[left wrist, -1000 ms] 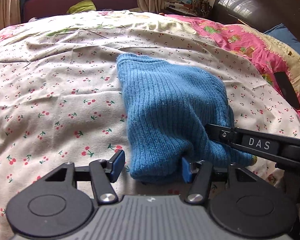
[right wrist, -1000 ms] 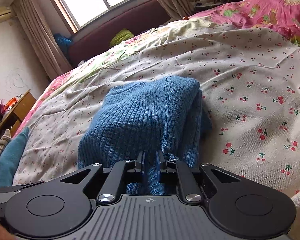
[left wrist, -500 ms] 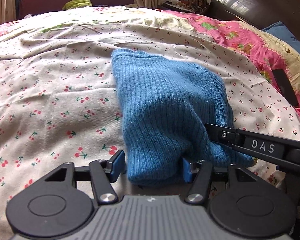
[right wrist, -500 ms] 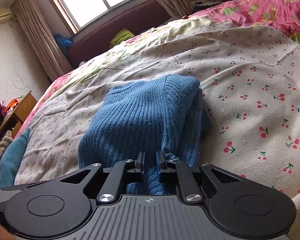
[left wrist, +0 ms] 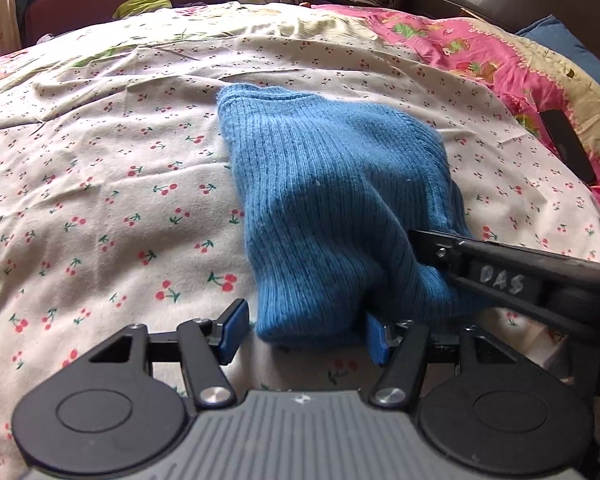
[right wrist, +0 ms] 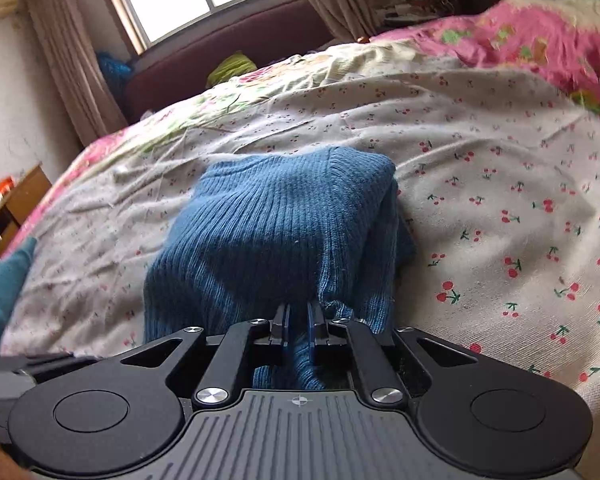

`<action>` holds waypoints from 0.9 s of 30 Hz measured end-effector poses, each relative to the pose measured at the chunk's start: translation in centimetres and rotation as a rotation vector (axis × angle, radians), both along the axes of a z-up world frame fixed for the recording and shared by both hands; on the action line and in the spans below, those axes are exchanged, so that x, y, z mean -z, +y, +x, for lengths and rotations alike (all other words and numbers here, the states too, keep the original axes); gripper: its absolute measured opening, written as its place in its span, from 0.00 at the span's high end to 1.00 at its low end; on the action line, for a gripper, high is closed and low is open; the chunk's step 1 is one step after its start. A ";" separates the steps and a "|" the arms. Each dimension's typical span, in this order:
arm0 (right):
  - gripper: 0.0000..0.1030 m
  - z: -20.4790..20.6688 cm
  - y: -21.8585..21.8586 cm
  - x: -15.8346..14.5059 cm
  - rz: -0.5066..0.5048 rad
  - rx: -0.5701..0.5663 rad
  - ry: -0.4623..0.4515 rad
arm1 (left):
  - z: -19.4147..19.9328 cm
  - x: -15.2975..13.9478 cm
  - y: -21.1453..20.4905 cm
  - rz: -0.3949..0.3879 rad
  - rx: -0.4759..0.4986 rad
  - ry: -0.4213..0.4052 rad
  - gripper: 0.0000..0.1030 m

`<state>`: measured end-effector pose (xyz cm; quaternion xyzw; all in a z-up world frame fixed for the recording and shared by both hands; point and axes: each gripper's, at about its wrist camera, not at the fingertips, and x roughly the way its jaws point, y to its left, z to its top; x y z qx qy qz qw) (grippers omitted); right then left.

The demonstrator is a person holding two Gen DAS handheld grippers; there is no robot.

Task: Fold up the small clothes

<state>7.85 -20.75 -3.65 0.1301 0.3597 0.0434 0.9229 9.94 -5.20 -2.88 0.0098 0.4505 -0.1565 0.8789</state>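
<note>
The blue knit garment (left wrist: 332,200) is seen lying folded on the cherry-print bedsheet (left wrist: 100,208), toward the near edge of the sheet. The left gripper (left wrist: 306,330) is held at the garment's near hem; its jaws are spread apart, with the hem between the blue pads (left wrist: 232,330) but not pinched. The right gripper (right wrist: 299,330) is closed tightly on a bunched near corner of the garment (right wrist: 284,224). A pink floral quilt (left wrist: 480,64) is noted beyond the sheet's far right side.
</note>
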 end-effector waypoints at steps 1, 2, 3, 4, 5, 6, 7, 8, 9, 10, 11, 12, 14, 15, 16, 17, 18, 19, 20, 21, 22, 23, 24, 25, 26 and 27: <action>0.90 -0.2 0.2 -0.1 -0.014 0.000 -0.003 | -0.1 -0.1 0.1 -0.002 -0.003 0.003 0.31; 0.89 -0.4 0.4 -0.2 -0.019 0.005 -0.004 | -0.2 -0.2 0.3 -0.005 -0.010 0.004 0.31; 0.88 -0.6 0.4 -0.4 -0.022 0.010 -0.005 | -0.3 -0.3 0.5 -0.009 -0.018 0.002 0.31; 0.88 -0.8 0.5 -0.6 -0.027 0.010 -0.009 | -0.4 -0.4 0.7 -0.011 -0.027 -0.003 0.31; 0.88 -1.0 0.6 -0.7 -0.035 0.008 -0.014 | -0.5 -0.5 0.8 -0.013 -0.036 -0.006 0.31; 0.88 -1.2 0.6 -0.9 -0.043 0.005 -0.017 | -0.6 -0.5 0.9 -0.014 -0.046 -0.008 0.31; 0.87 -1.3 0.6 -1.0 -0.045 0.004 -0.018 | -0.7 -0.5 1.1 -0.018 -0.057 -0.009 0.30; 0.86 -1.4 0.6 -1.1 -0.043 0.005 -0.016 | -0.8 -0.5 1.2 -0.020 -0.069 -0.010 0.29; 0.86 -1.5 0.6 -1.3 -0.042 0.004 -0.015 | -0.9 -0.6 1.3 -0.022 -0.080 -0.012 0.28; 0.85 -1.5 0.6 -1.4 -0.042 0.003 -0.013 | -1.0 -0.6 1.4 -0.023 -0.090 -0.014 0.28; 0.85 -1.5 0.5 -1.5 -0.042 0.004 -0.011 | -1.1 -0.6 1.5 -0.022 -0.097 -0.014 0.27; 0.85 -1.5 0.5 -1.7 -0.038 0.007 -0.010 | -1.2 -0.6 1.5 -0.019 -0.100 -0.014 0.27; 0.80 -1.7 0.4 -2.0 -0.033 0.007 -0.013 | -1.3 -0.6 1.3 0.001 -0.102 -0.018 0.26; 0.79 -1.8 0.4 -2.1 -0.036 0.008 -0.015 | -1.4 -0.7 1.2 0.011 -0.104 -0.022 0.26; 0.78 -2.0 0.4 -2.2 -0.039 0.010 -0.016 | -1.5 -0.7 1.1 0.018 -0.107 -0.026 0.26; 0.78 -2.2 0.4 -2.3 -0.042 0.012 -0.017 | -1.6 -0.8 1.0 0.024 -0.112 -0.031 0.25; 0.78 -2.3 0.5 -2.4 -0.045 0.013 -0.019 | -1.6 -0.8 1.0 0.029 -0.118 -0.034 0.24; 0.78 -2.5 0.6 -2.5 -0.051 0.012 -0.019 | -1.7 -0.8 1.0 0.035 -0.124 -0.037 0.23; 0.78 -2.7 0.6 -2.6 -0.055 0.012 -0.017 | -1.8 -0.8 1.0 0.040 -0.129 -0.039 0.21; 0.78 -2.9 0.7 -2.6 -0.061 0.009 -0.016 | -1.8 -0.8 1.0 0.044 -0.132 -0.041 0.21; 0.77 -3.1 0.7 -2.7 -0.066 0.008 -0.018 | -1.9 -0.8 1.0 0.044 -0.136 -0.044 0.20; 0.76 -3.3 0.8 -2.8 -0.074 0.009 -0.020 | -2.0 -0.9 1.1 0.042 -0.139 -0.046 0.19; 0.75 -3.5 0.9 -2.9 -0.084 0.011 -0.020 | -2.0 -0.9 1.2 0.040 -0.141 -0.049 0.17; 0.74 -3.6 0.9 -2.9 -0.089 0.011 -0.017 | -2.1 -0.9 1.2 0.040 -0.144 -0.052 0.16; 0.73 -3.7 1.1 -2.9 -0.095 0.009 -0.016 | -2.2 -0.8 1.2 0.045 -0.147 -0.054 0.13; 0.73 -3.8 1.2 -3.0 -0.104 0.008 -0.018 | -2.3 -0.8 1.2 0.055 -0.150 -0.058 0.10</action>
